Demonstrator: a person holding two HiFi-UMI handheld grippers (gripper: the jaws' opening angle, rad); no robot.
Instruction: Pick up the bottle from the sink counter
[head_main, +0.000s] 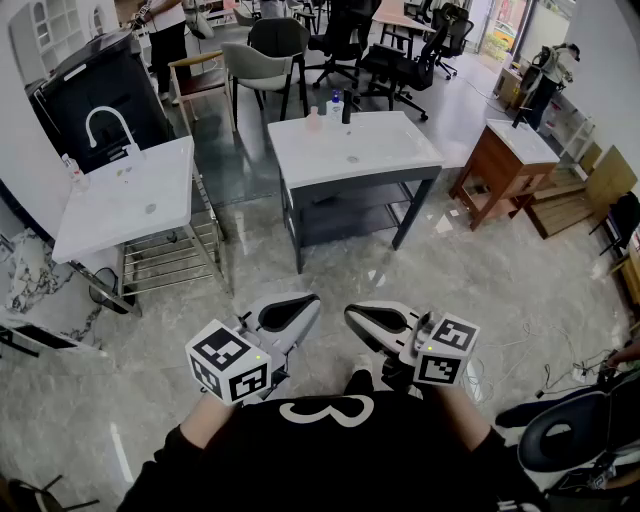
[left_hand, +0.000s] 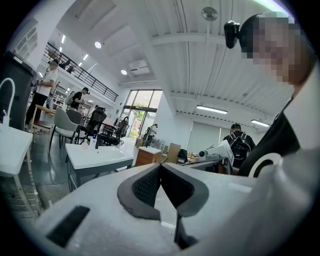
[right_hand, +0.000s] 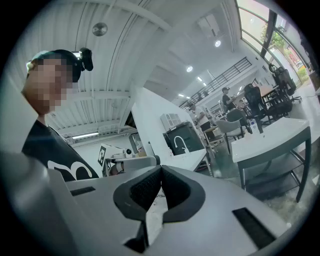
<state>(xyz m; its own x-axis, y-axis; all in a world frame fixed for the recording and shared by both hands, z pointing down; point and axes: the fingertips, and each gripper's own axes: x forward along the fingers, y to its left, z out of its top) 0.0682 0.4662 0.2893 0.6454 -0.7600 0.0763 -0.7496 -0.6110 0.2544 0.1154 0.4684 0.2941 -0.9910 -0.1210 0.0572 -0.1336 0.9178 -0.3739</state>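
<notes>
A small clear bottle (head_main: 336, 102) with a blue cap stands at the back edge of the white sink counter (head_main: 370, 150) on a grey frame, beside a dark faucet (head_main: 347, 106). In the left gripper view the bottle (left_hand: 94, 142) is small and far off on that counter (left_hand: 95, 156). Both grippers are held low, close to the person's body and well short of the counter. My left gripper (head_main: 311, 301) (left_hand: 160, 165) is shut with nothing in it. My right gripper (head_main: 350, 314) (right_hand: 161, 168) is shut and empty too, its tip pointing toward the left one.
A second white sink (head_main: 130, 195) with a gooseneck tap stands at the left over a metal rack (head_main: 170, 260). A wooden vanity (head_main: 505, 160) is at the right. Chairs (head_main: 265, 60) stand behind the counter. An office chair (head_main: 580, 430) and cables lie at lower right.
</notes>
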